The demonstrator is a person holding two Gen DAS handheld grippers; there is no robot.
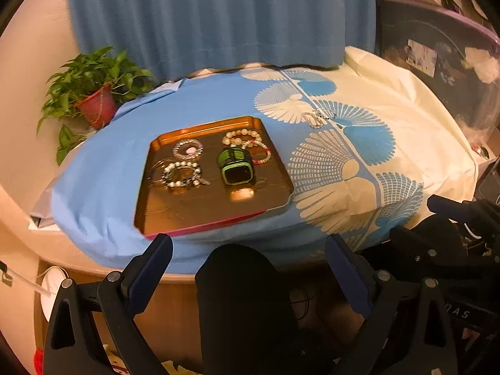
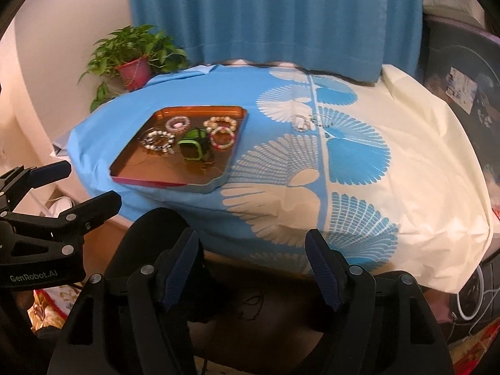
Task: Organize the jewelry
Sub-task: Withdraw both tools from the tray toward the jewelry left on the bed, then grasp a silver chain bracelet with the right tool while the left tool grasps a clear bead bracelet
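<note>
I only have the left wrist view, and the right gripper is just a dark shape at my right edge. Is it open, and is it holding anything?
Observer: The right gripper is open, jaws wide apart and nothing between them. It sits short of the table edge, facing the patterned cloth.
Operator: The watch half hides the pink bracelet for me. Is it fully in the tray?
Observer: Yes. From the right wrist, the whole ring of the pink bracelet shows. It lies inside the tray, beside the green watch.
</note>
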